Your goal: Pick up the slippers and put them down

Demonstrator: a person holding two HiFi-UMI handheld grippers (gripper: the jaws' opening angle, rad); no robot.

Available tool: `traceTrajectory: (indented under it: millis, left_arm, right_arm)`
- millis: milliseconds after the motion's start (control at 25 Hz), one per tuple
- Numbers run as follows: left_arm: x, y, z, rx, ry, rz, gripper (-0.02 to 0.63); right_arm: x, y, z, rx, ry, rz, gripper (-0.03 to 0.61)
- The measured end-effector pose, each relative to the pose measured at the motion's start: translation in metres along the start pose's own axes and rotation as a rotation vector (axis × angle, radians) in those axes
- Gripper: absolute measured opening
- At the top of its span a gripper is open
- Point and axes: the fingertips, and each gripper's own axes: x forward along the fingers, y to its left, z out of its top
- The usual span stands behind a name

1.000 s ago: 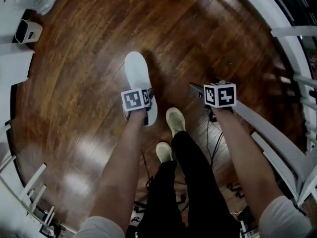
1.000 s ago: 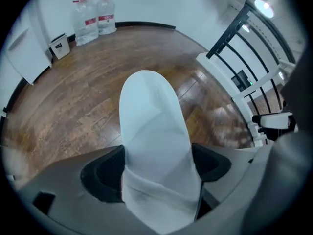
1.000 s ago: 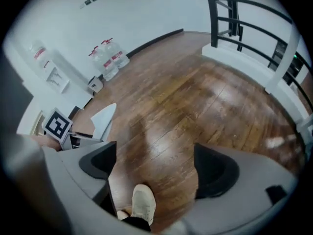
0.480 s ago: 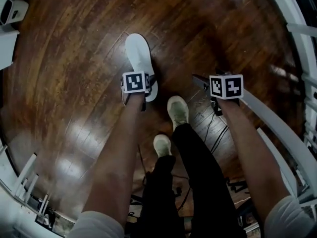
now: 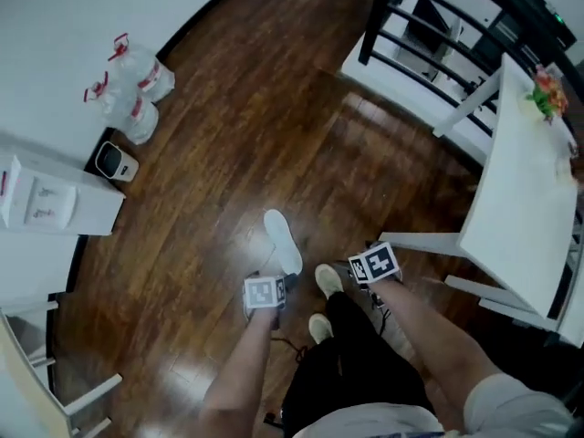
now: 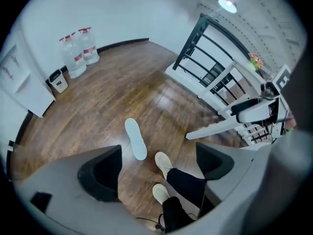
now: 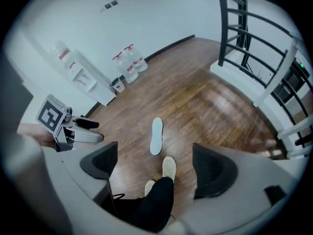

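Note:
One white slipper (image 5: 284,241) lies flat on the dark wood floor, just ahead of the person's feet; it also shows in the left gripper view as the slipper (image 6: 135,139) and in the right gripper view as the slipper (image 7: 156,136). My left gripper (image 5: 285,286) hangs high above its near end, apart from it. Its jaws are closing with nothing between them (image 6: 156,166). My right gripper (image 5: 352,265) is held beside it at the same height, open and empty (image 7: 156,166). Both point steeply down at the floor.
The person's pale shoes (image 5: 328,279) stand right behind the slipper. A white table (image 5: 520,190) is at the right and a black railing (image 5: 438,26) beyond it. Water bottles (image 5: 132,94), a small bin (image 5: 116,161) and a white cabinet (image 5: 55,199) line the left wall.
Both grippers and the head view have risen far above the floor. The left gripper, which was down at the slipper's near end, has come off it. The slipper stays on the floor.

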Motion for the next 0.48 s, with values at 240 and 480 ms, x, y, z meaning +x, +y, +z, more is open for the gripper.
traceTrajectory:
  millis: [240,480]
  left_arm:
    - [-0.228,-0.095,-0.034,0.117,-0.100,-0.096,0.476]
    - [-0.326,-0.247,-0.038,0.343,-0.155,-0.230,0.476]
  right_arm:
    - [-0.253,0.090,-0.075,0.009,-0.118,0.019,0.491]
    - [-0.448,0.053,-0.192,0.186,-0.354,-0.086,0.491]
